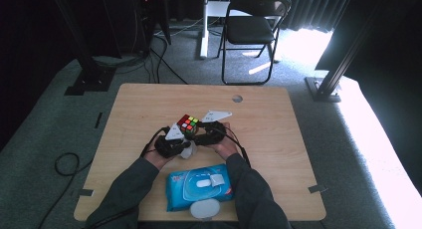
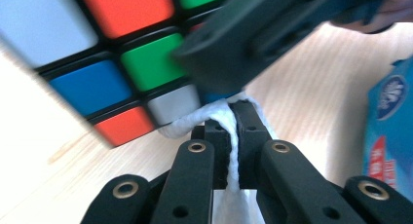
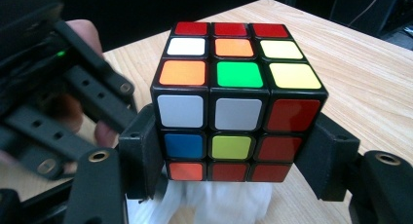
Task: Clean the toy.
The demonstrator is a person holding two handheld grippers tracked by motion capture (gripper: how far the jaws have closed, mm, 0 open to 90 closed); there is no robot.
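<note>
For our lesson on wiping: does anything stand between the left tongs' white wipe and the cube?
Nothing visible. The left tongs pinch the white cloth wipe, which already touches the multicoloured plastic puzzle cube held in the right tongs.

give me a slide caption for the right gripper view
Right gripper clamps a scrambled Rubik's cube above a white wipe on the wooden table.

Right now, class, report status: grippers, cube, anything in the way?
Right gripper shut on puzzle cube. Left gripper shut on white wipe under cube. Wipes pack near table edge, not in the way.
</note>
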